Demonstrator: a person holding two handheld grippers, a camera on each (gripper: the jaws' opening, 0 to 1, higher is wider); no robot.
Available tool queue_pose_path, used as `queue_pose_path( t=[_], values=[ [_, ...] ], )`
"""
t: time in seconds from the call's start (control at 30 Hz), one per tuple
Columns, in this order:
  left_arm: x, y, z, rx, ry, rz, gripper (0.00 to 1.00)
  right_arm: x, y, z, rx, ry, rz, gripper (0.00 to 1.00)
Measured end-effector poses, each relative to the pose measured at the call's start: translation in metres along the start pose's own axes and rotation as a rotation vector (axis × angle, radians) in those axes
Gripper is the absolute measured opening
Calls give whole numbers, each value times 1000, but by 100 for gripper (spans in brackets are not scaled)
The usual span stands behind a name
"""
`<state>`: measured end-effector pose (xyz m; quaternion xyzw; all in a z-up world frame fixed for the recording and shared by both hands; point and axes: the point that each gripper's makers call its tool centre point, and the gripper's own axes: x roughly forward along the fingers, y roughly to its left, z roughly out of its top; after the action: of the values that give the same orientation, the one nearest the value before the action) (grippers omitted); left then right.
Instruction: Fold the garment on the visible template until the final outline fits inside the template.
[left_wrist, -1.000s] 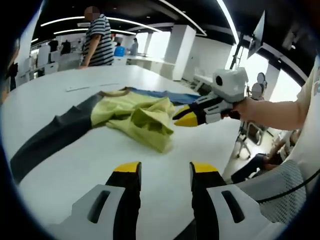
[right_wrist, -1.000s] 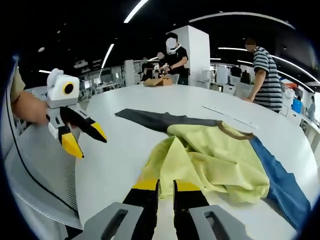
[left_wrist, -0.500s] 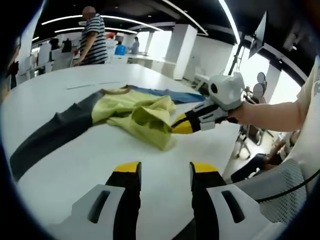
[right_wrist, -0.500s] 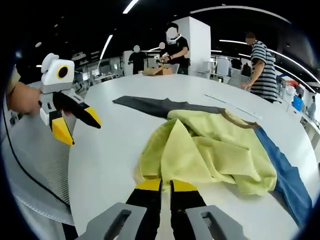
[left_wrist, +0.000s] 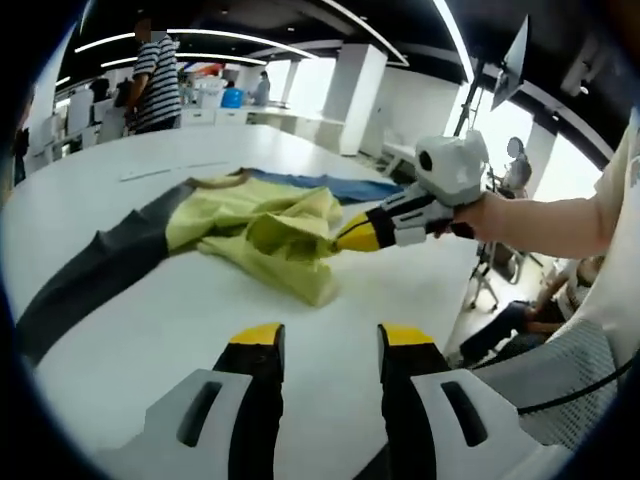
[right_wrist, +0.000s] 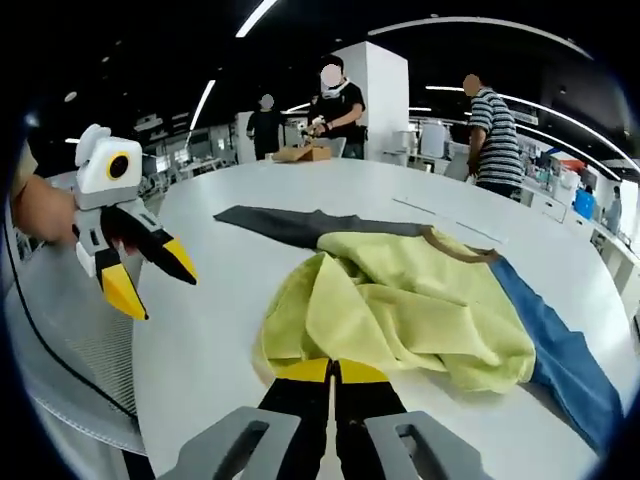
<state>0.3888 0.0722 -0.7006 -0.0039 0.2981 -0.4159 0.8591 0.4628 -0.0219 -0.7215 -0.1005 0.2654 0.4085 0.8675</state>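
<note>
A crumpled yellow-green cotton garment (right_wrist: 400, 305) is seen bunched on the round white worktop (right_wrist: 220, 290), lying across a dark grey and blue strip (right_wrist: 560, 360), presumably the template; the right gripper (right_wrist: 332, 372) is brought to the near hem with its jaws together, seemingly pinching fabric, judged so an edge can be drawn out flat; the left gripper (left_wrist: 322, 338) is held wide apart, well clear of the cloth, ready for a second corner.

We find no legible text, label, brand, number or sign in either the left gripper view or the right gripper view; such markings as the background may carry are too small and blurred to read.
</note>
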Motion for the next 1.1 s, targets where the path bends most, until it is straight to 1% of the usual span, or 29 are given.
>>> queue_pose_path(
  t=[0.2, 0.53, 0.63, 0.77, 0.87, 1.0, 1.1],
  values=[
    [11, -6, 3, 1, -1, -8, 33, -5, -7, 7, 22, -30, -19, 0],
    [29, -19, 7, 33, 11, -26, 30, -10, -19, 14, 49, -60, -47, 0],
    [32, -21, 7, 55, 14, -20, 29, -11, -20, 15, 56, -65, -50, 0],
    [38, -20, 8, 81, 20, -5, 25, -11, -21, 15, 58, -66, -52, 0],
    [44, -19, 4, 89, 38, 6, 22, -12, -21, 15, 58, -66, -53, 0],
    [51, -15, -1, 79, 56, 28, 21, -12, -20, 15, 59, -67, -53, 0],
    [54, -14, -2, 58, 57, 35, 21, -12, -21, 15, 59, -68, -54, 0]
  ],
)
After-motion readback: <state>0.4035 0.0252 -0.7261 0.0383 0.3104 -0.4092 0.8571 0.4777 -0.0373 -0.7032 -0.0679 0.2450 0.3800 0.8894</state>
